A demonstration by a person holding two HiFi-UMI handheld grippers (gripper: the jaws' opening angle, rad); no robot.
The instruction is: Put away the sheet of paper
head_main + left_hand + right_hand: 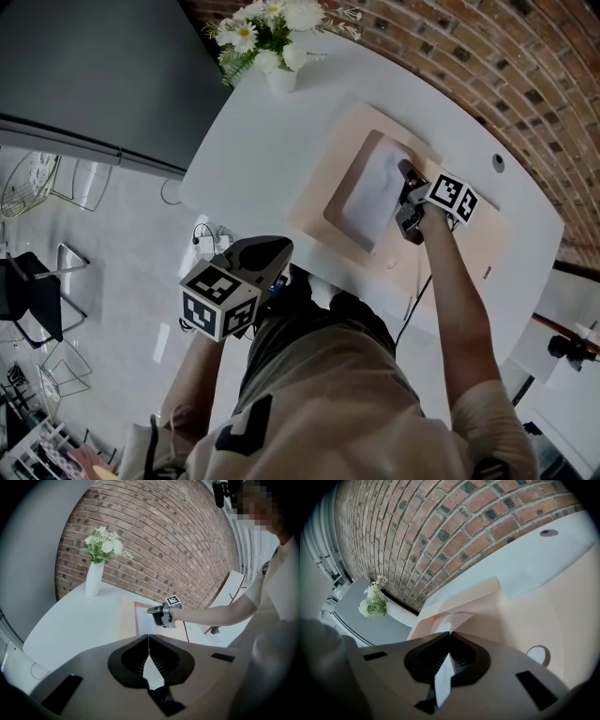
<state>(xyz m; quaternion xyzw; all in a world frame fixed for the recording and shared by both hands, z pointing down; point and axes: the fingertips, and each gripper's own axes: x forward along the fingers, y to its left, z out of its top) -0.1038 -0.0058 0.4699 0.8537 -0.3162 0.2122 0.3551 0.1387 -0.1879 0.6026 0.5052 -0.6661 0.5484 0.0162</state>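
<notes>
A white sheet of paper [371, 194] lies in the opening of a beige folder [323, 178] on the white table [253, 150]. My right gripper [403, 197] is at the sheet's right edge and is shut on it. In the right gripper view the sheet [443, 679] runs as a white strip between the closed jaws of that gripper [450, 633], with the folder's flap [483, 599] raised just ahead. My left gripper [284, 247] hangs off the table's near edge, shut and empty; its own view shows the jaws of this gripper [148, 637] pressed together.
A white vase of flowers [272, 42] stands at the table's far corner, before a brick wall [487, 56]. A round cable port [498, 161] sits in the tabletop on the right. Wire chairs [37, 187] stand on the floor at left. A metal ring [539, 654] lies on the folder.
</notes>
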